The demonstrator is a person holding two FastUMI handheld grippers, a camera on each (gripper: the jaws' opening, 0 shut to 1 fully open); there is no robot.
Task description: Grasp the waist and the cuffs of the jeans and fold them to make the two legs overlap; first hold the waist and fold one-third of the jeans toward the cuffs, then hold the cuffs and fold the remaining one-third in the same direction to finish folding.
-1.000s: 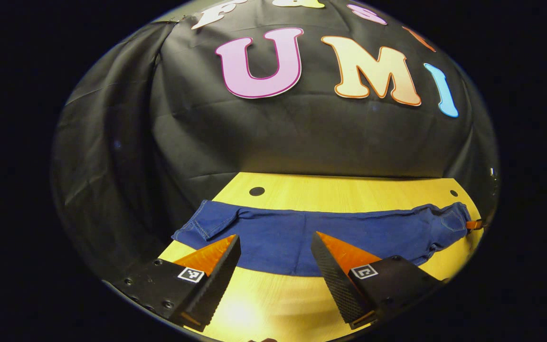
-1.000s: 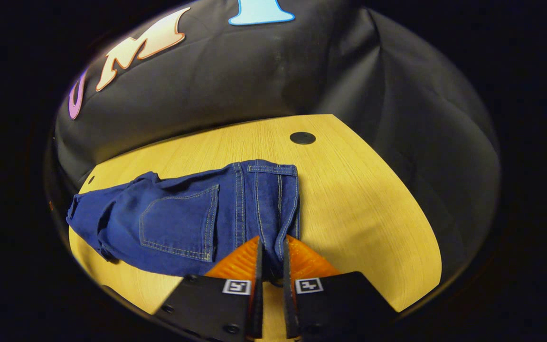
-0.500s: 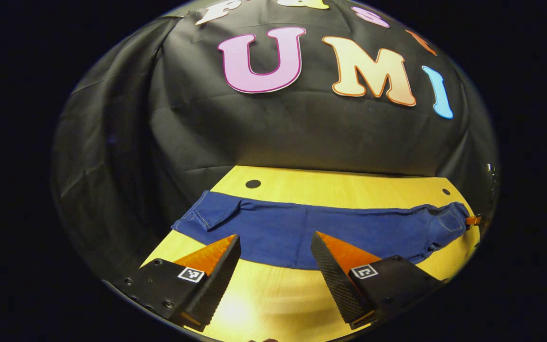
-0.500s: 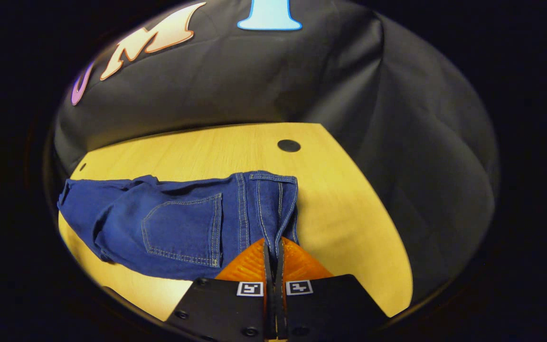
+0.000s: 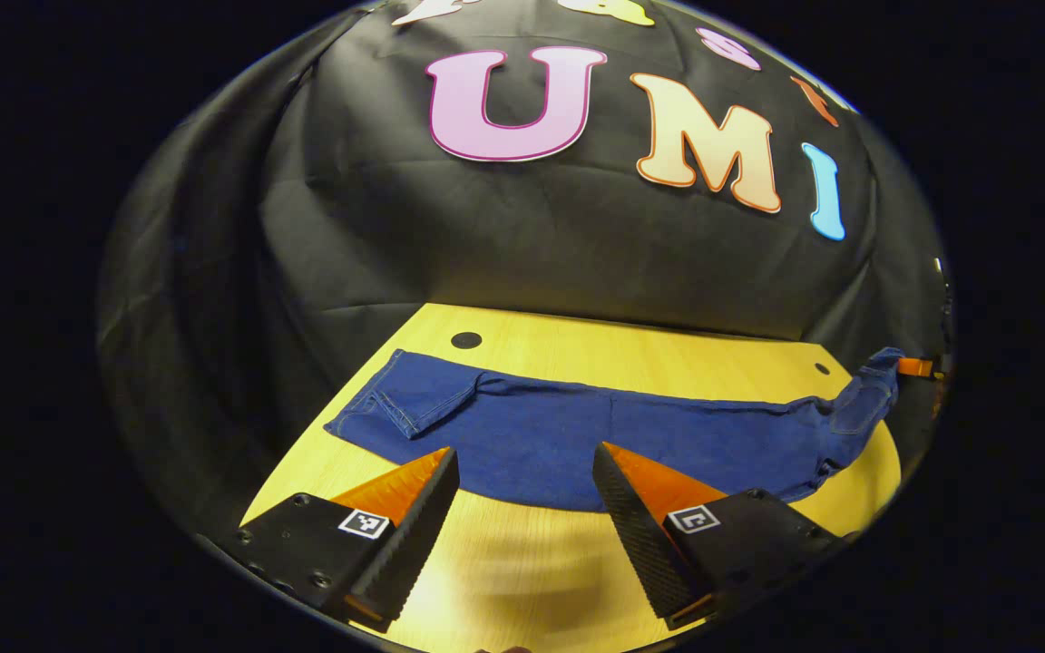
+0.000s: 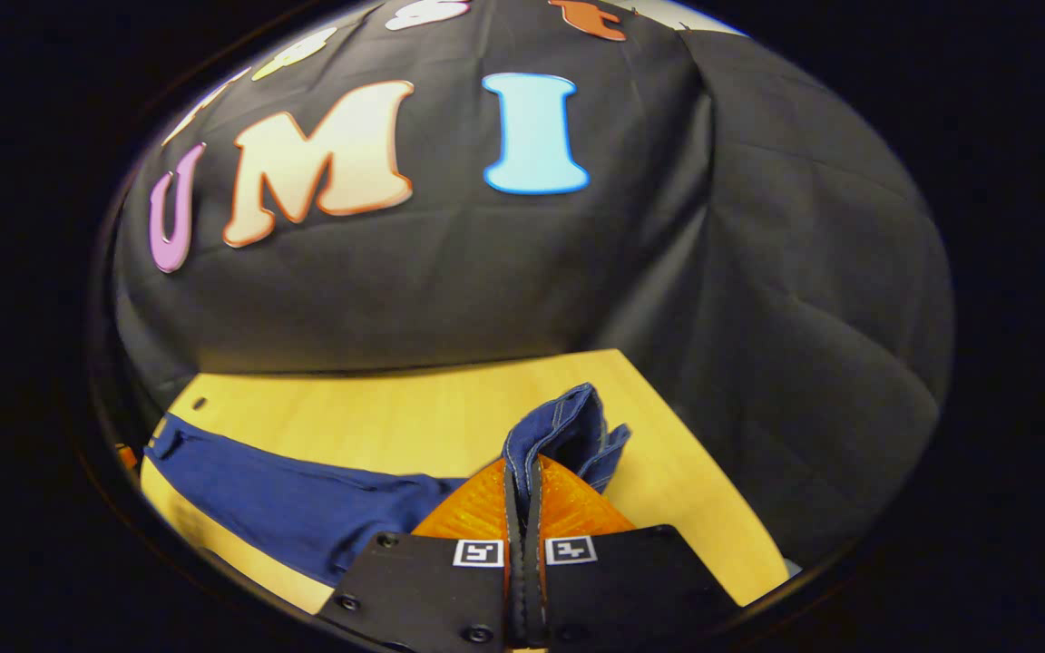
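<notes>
In the right gripper view, the right gripper [image 6: 522, 508] sits nearest, its two fingers pressed together on the waist [image 6: 559, 431] of the jeans [image 6: 305, 503]. A second ago the fingers stood a little apart around the waistband with the jeans lying flat and the back pocket in plain sight; half a second ago they had closed on it. Now the waist is lifted off the table [image 6: 395, 408] and bunches up above the fingertips, while the rest of the jeans trails away to the left along the wood. The view has tilted up as well, so more of the booth wall shows beyond the table's far edge.

In the left gripper view, the left gripper [image 5: 522, 467] hangs over the near part of the table [image 5: 522, 580], its fingers wide apart and touching nothing, just as in both earlier pictures. Beyond them the jeans [image 5: 577, 440] lie stretched from left to right across the wood. The cuffs [image 5: 400, 404] rest flat at the far left, near a dark round hole [image 5: 465, 340] in the tabletop. At the far right the waist [image 5: 876, 381] is now raised off the table, where before it lay down on it.
</notes>
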